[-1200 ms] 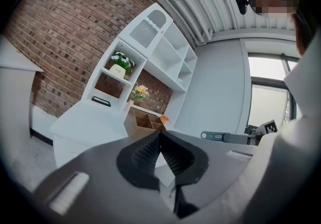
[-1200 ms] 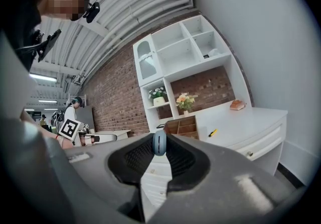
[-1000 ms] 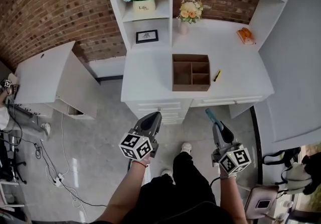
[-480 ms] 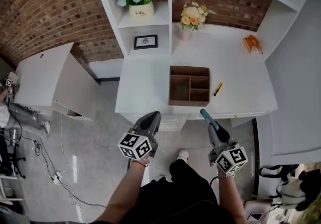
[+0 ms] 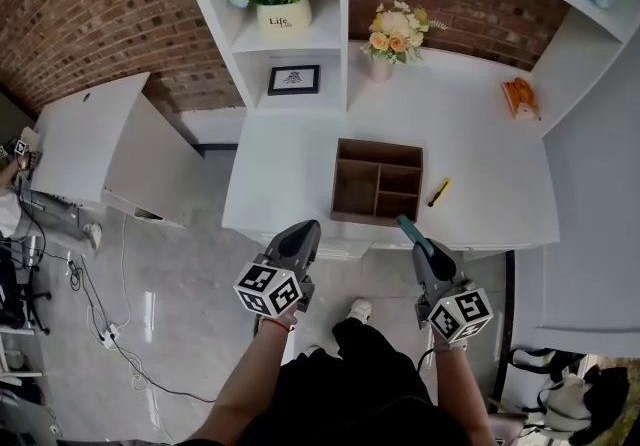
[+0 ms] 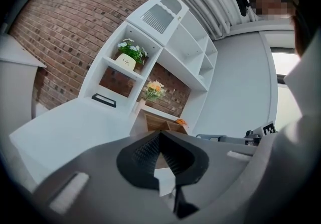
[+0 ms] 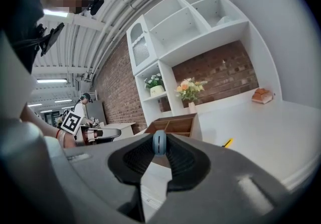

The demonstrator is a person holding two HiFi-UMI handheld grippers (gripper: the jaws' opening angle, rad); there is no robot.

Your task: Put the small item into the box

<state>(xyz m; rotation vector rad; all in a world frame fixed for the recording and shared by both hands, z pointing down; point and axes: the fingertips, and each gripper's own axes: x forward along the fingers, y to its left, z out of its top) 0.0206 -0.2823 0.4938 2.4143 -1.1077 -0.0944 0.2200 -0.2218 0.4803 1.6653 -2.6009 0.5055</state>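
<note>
Blue-teal small item [image 7: 159,142] pinched at the very tips of the right tool [image 5: 420,248], jaws narrow on it. Only a rounded end on show in the right gripper view, the rest swallowed by the ribbed pads, so full shape hard to judge. From above, seen as a short teal stub poking out of the tool, just short of the box [image 5: 380,146] off its near right corner, over no compartment. Hard to tell whether above the worktop [image 5: 285,169] edge or above the floor. Left tool [image 6: 159,136] closed, jaws meeting at the tips with nothing between, held off the box's near left corner, about level with the right tool. Both tools clear of the box and touching nothing on the worktop.

Wooden box flat on the white worktop, top open, one long compartment at its left and smaller ones at its right, bottoms partly in shadow. Just right of the box, a thin yellow stick [image 5: 439,192], too small to name. Farther right and behind the box, an orange object [image 5: 520,96], outline blurred. Behind the box, a vase of flowers [image 5: 392,34]. Behind and left of the box, on the shelves, a framed picture [image 5: 294,80], and above that a flower pot [image 5: 274,14], print too small to read. Forearms and dark trousers of the person cut off at the head view's lower edge.
</note>
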